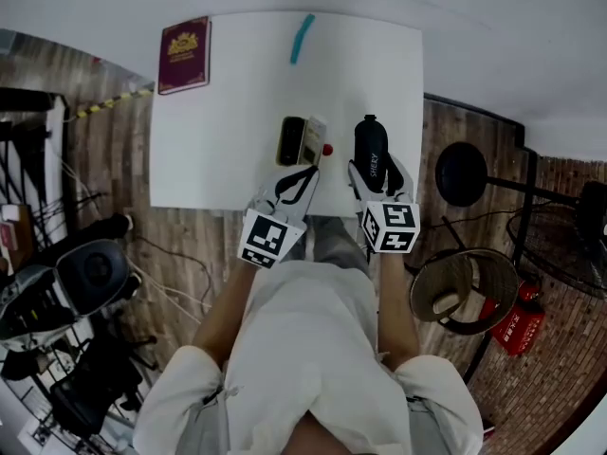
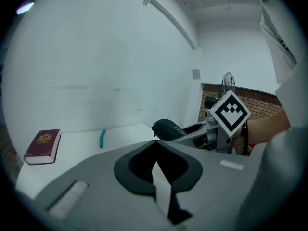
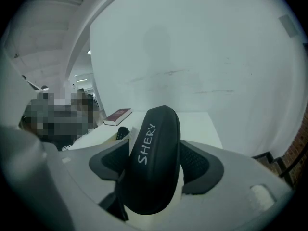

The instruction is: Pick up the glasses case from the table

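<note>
The black glasses case with white lettering sits between the fingers of my right gripper, which is shut on it near the white table's front right part. In the right gripper view the glasses case fills the gap between both pads and points up, away from the camera. My left gripper hovers just left of it at the table's front edge, shut with nothing in it. In the left gripper view its jaws meet, and the glasses case shows beyond them.
A maroon book lies at the table's far left corner and a teal pen near the far edge. A dark flat object with a pale card lies ahead of my left gripper. Fans, a red extinguisher and cables surround the table.
</note>
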The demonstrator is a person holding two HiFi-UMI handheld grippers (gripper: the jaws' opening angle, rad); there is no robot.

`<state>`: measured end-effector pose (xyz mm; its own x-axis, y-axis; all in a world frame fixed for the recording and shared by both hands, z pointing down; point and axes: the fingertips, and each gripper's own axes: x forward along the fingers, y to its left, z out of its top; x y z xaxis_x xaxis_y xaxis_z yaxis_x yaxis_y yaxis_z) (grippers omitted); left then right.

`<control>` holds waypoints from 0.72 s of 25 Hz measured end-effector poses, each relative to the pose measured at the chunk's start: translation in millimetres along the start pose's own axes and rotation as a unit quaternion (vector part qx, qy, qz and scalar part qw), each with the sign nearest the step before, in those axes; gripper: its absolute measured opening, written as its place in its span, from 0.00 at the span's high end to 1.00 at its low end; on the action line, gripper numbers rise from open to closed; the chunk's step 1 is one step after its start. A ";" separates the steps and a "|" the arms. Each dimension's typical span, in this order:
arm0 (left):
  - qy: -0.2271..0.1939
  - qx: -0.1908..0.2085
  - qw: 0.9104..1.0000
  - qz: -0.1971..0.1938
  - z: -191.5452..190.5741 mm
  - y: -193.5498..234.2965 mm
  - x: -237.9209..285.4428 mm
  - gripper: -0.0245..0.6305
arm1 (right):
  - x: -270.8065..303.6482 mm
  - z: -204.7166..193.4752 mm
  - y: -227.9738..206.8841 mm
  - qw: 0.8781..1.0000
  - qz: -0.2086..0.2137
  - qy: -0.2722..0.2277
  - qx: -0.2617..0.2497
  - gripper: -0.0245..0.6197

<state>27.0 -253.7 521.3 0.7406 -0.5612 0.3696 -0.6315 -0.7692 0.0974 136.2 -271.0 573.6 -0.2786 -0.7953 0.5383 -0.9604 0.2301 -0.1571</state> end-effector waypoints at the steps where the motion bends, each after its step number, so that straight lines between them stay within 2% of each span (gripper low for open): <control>1: -0.006 0.001 1.000 0.001 4.1 1.6 -2.2 0.93 | -5.5 7.2 2.2 1.000 0.000 -0.011 -0.004 0.45; 10: -0.056 0.010 0.998 0.011 41.9 -1.0 -32.0 0.93 | -64.7 55.0 25.1 0.995 0.007 -0.095 -0.038 0.45; 18: -0.086 0.003 0.996 0.018 58.2 -7.1 -62.7 0.93 | -106.0 72.6 53.4 0.988 0.012 -0.139 -0.061 0.45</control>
<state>-1.6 -230.8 443.7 0.7460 -0.6327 0.2080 -0.6577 -0.7490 0.0805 114.6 -215.1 448.1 -0.3064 -0.9085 0.2842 -0.9513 0.3028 -0.0576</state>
